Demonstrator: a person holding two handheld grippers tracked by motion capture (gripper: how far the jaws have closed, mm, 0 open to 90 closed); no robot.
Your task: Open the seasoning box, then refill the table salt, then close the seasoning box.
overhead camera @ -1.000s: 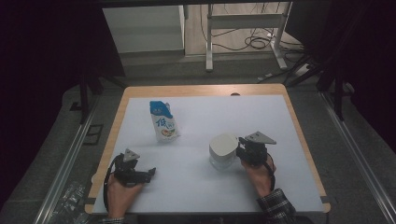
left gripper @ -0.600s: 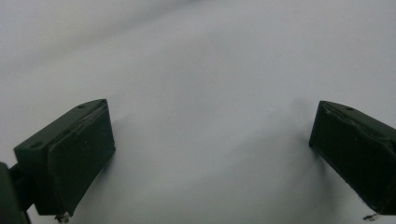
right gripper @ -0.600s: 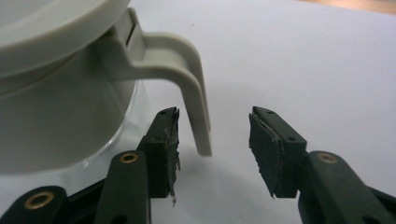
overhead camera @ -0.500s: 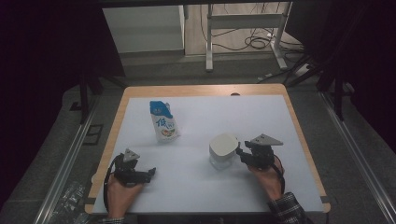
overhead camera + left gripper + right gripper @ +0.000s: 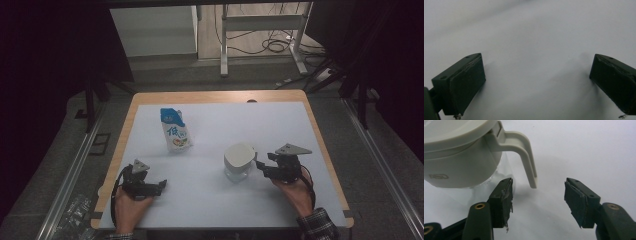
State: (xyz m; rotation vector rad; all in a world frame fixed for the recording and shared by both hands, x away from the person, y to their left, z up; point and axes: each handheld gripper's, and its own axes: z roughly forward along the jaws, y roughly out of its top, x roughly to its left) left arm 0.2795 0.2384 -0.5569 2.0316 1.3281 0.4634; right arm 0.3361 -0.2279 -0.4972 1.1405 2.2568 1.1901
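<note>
- We are holding the right gripper just short of the jug, fingers having just been spreading, nothing between them.
- Jug is standing on the desk; its handle is hanging down ahead, just off the left finger.
- Left gripper is resting spread, well apart.

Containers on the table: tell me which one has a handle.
The white lidded jug, standing just left of the right gripper. Its handle curves down from the lid edge. The blue-and-white milk carton farther back on the left has none.
</note>
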